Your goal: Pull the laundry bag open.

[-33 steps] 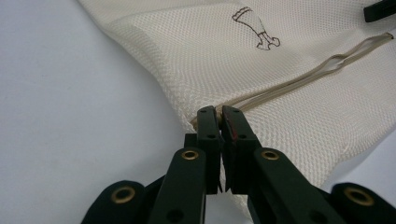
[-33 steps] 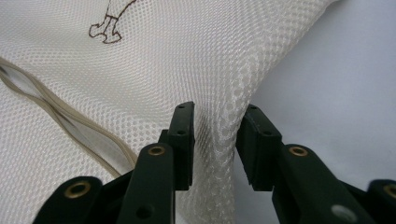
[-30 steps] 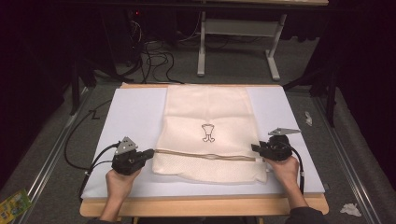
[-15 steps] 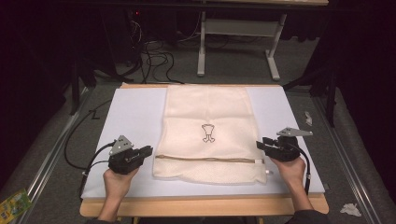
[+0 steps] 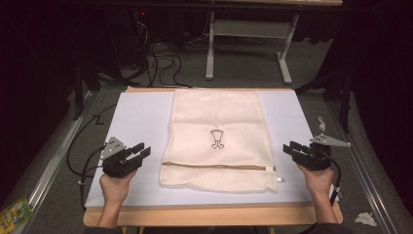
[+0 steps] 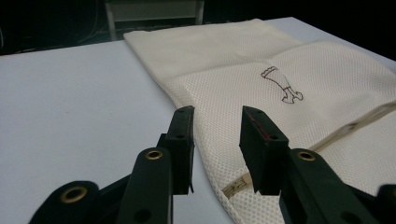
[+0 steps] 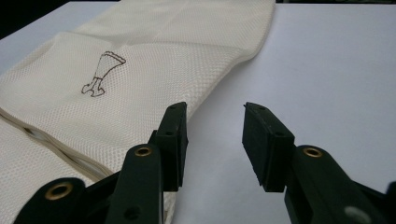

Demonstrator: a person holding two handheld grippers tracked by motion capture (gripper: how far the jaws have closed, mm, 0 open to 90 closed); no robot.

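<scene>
A cream mesh bag (image 5: 216,114) lies flat in the middle of the white sheet (image 5: 139,117), with a small brown emblem (image 5: 217,138) at its centre and a zipper (image 5: 219,166) running across its near end. My left gripper (image 5: 141,150) rests on the sheet just left of the bag's near corner, open and holding nothing. In the left gripper view the bag (image 6: 224,51) lies ahead and to the right of the left gripper (image 6: 217,116). My right gripper (image 5: 290,147) is right of the bag's other near corner, open and holding nothing. In the right gripper view the bag (image 7: 140,60) lies left of the right gripper (image 7: 214,112).
The sheet covers a wooden table whose front edge (image 5: 209,217) shows near me. Cables (image 5: 160,53) and a metal desk frame (image 5: 248,36) stand on the floor beyond. A green packet (image 5: 12,217) and white scraps (image 5: 365,218) lie on the floor at the sides.
Both grippers have drawn outward from the bag's near corners, the left one to the left and the right one to the right. The bag's near end now lies flat.
</scene>
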